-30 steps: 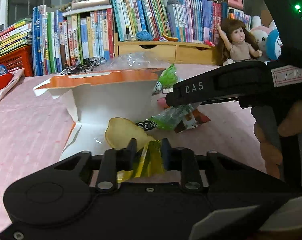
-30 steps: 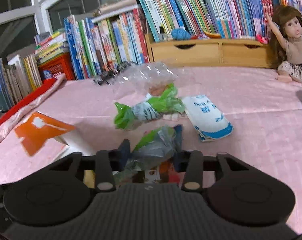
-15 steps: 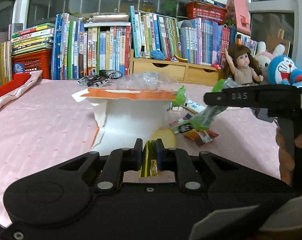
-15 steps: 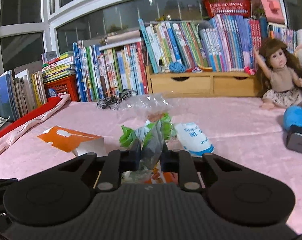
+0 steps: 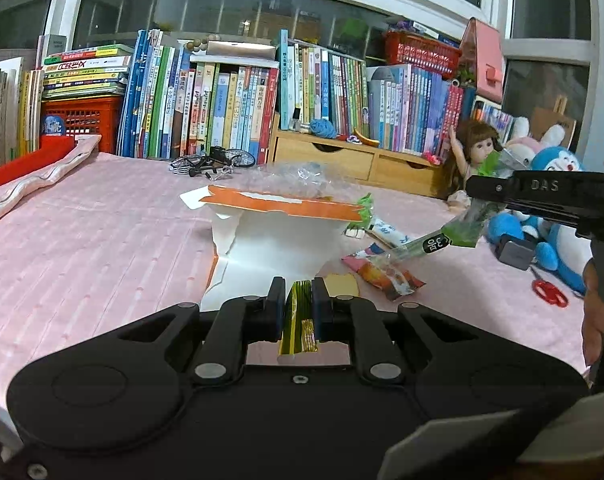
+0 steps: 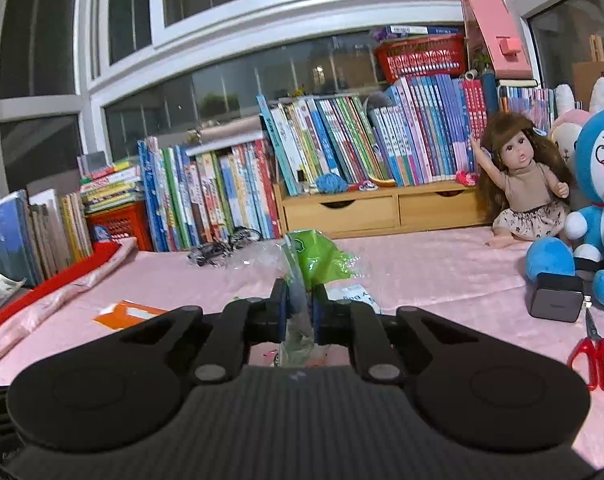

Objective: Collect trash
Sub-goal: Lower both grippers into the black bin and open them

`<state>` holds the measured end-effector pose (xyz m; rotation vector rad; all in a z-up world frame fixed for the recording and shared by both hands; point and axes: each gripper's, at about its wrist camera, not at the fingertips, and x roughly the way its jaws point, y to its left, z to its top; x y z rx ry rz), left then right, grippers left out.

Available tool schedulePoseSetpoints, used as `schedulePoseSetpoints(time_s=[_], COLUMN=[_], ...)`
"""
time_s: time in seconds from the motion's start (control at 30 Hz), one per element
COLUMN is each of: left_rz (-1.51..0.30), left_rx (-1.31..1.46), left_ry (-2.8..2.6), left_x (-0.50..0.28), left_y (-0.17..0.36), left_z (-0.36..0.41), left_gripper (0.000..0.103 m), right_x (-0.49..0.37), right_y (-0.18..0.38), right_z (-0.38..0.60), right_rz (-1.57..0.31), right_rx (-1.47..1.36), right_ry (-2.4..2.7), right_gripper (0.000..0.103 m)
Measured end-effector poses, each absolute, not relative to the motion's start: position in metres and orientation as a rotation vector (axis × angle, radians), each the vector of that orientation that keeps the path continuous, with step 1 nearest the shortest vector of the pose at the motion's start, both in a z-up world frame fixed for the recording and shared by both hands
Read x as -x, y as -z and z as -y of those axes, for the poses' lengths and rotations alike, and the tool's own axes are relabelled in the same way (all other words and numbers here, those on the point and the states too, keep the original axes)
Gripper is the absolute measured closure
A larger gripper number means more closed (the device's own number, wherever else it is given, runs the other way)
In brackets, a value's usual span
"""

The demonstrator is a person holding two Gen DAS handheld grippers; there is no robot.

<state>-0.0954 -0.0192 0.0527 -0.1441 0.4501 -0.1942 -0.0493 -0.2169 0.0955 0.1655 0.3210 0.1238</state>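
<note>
Pinching one wrapper per tool: left gripper (image 5: 297,304) jaws pressed on gold wrapper (image 5: 298,322), lower centre; right gripper (image 6: 299,308) jaws pressed on green wrapper (image 6: 314,258), mid-frame, long axis upright. Remaining snack packet (image 5: 384,274) just right of left jaws, on table (image 5: 81,240).

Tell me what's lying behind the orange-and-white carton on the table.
Behind the orange-and-white carton, crumpled clear plastic rises above its top edge, and a green wrapper peeks past its right end. The carton hides anything lower down.
</note>
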Motion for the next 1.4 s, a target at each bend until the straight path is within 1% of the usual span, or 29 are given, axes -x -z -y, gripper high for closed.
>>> schedulePoseSetpoints(time_s=[0.27,0.63,0.9,1.4], left_rz=[-0.425,-0.505,-0.633,-0.887], left_rx=[0.205,0.281,0.285,0.283], left_ry=[0.222,0.26,0.259,0.248], left_x=[0.129,0.176,0.199,0.199], left_y=[-0.062,-0.049,-0.016,0.063], left_z=[0.003,-0.011,-0.013,-0.006], left_gripper=[0.091,0.091,0.091,0.09], right_x=[0.093,0.161,0.193,0.2], right_y=[-0.103,-0.08,-0.046,0.056], right_z=[0.214,0.2,0.192,0.168], right_rz=[-0.311,-0.427,-0.548,-0.848], right_rx=[-0.207,-0.271,-0.301,-0.308], right_ry=[-0.231,-0.368,-0.393,-0.345], right_gripper=[0.088,0.088,0.088,0.087])
